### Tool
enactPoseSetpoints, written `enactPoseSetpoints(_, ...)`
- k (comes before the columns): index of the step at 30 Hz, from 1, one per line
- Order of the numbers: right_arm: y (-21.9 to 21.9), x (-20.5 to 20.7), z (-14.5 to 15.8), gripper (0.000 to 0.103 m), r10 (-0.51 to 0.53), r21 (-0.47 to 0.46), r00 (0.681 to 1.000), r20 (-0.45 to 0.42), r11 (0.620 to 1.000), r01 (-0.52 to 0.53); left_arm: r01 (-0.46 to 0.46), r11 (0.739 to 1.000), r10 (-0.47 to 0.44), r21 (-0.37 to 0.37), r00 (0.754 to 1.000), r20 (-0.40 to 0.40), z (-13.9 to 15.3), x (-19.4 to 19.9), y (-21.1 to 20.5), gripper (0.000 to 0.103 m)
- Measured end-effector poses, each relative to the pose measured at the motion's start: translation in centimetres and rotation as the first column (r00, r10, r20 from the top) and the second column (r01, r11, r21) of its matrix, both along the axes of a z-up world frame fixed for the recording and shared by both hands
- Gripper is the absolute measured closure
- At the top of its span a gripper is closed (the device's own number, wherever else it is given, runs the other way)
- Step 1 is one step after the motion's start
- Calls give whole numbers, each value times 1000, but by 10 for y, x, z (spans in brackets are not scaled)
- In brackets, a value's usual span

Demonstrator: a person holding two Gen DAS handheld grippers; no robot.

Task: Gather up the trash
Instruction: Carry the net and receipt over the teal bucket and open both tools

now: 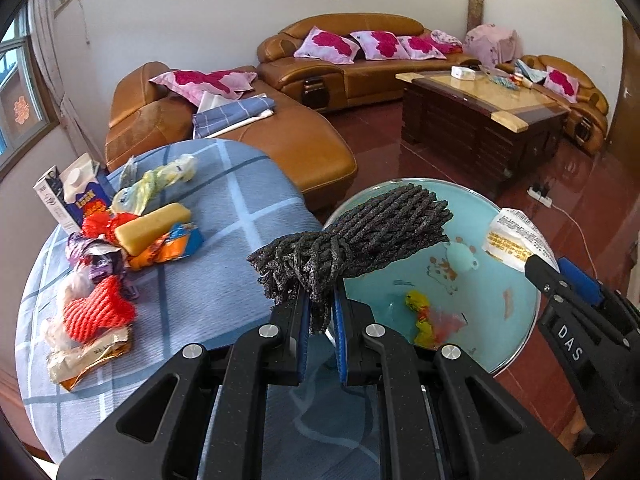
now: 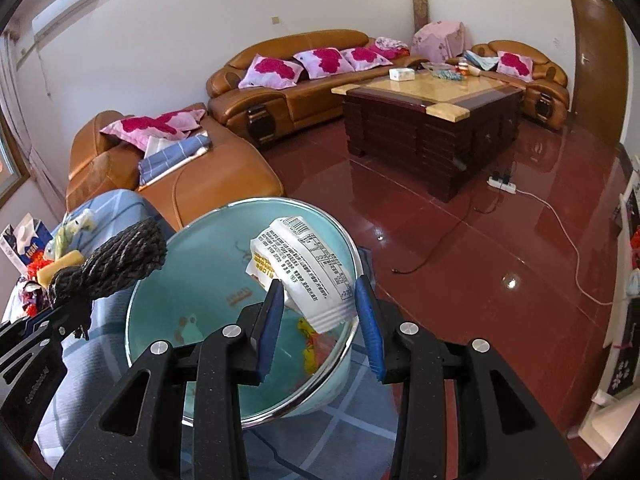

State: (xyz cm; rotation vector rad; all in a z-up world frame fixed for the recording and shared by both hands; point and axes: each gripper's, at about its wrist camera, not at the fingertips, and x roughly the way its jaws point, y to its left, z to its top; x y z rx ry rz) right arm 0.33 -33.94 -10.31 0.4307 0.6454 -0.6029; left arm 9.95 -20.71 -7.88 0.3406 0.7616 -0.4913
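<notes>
So the left gripper (image 1: 320, 312) is clamping a limp dark rope bundle (image 1: 360, 236) by its knotted end, dangling over the teal bin (image 1: 516, 320). Right gripper (image 2: 320, 320) is sitting apart, white wrapper (image 2: 304, 268) between its fingers; looks light and crinkly, probably slippery.

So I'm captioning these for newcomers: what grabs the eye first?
The dark rope bundle clamped in the left gripper over the rim of the teal basin. Next, the white printed wrapper between the right gripper's open jaws above the basin.
</notes>
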Motion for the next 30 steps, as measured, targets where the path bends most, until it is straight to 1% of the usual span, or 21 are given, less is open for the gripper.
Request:
enactPoseSetpoints(5,-5,3,-5,65,-1,12,1000,-17,1000,1,25,1000,-25,15,1000,-17,-10,2,-15,92)
enactPoseSetpoints(13,-9,9,-13,64,17,40,999,-40,999,-15,16,999,-14,30,998,-54,-20,10,-18,92)
enactPoseSetpoints(16,-11,6,-10,64,3,42,1000,-22,999,-2,19,999,-17,34,998,-57,-21,10,-20,92)
enactPoseSetpoints(21,-13,-5,-1,64,-38,22,999,26,999,37,35,999,-33,36,998,-53,-21,7,-23,88)
enactPoseSetpoints(22,-14,-6,0,64,-44,22,999,30,999,43,36,999,-34,39,998,-48,-20,6,-23,85)
enactPoseSetpoints(23,-15,-7,1,64,-51,24,998,34,998,50,37,998,-35,42,998,-45,-19,5,-23,78)
enactPoseSetpoints(24,-15,-8,1,64,-55,27,998,36,998,54,36,998,-35,42,999,-41,-18,5,-22,74)
enactPoseSetpoints(25,-16,-9,2,63,-59,29,998,39,998,58,34,999,-33,41,999,-37,-17,4,-21,64)
enactPoseSetpoints(26,-16,-10,3,61,-62,31,997,43,998,61,29,999,-28,37,999,-32,-15,3,-20,58)
enactPoseSetpoints(30,-12,-13,9,54,-65,19,996,64,998,64,9,1000,-9,28,1000,-11,-6,0,-12,45)
